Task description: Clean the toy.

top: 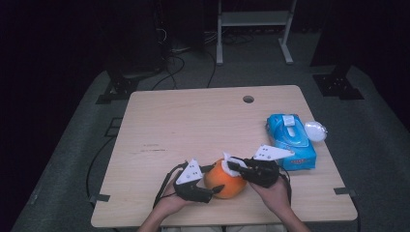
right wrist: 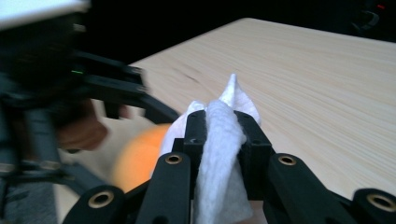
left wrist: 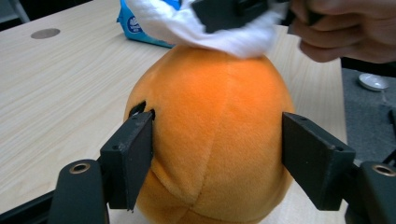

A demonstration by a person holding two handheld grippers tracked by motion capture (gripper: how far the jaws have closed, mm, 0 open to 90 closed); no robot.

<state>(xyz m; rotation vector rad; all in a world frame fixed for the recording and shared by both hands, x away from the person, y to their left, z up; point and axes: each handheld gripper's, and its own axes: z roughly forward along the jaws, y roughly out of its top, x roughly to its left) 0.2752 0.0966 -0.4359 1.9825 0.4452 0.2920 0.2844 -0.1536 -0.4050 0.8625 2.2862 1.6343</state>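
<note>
A blue packet of wipes [top: 291,141] is lying on the table [top: 193,125] at about four o'clock. A small white lid [top: 316,130] is sitting just beside it at three o'clock. A round hole [top: 248,99] is showing at twelve o'clock.

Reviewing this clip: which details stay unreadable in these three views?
- Underside of the orange plush toy: cut off by the bottom edge of the left gripper view.
- Print on the blue wipes pack: too small in the high view.
- Toy's top: covered by the white wipe held in the right gripper.
- Left gripper: blurred in the right gripper view.
</note>
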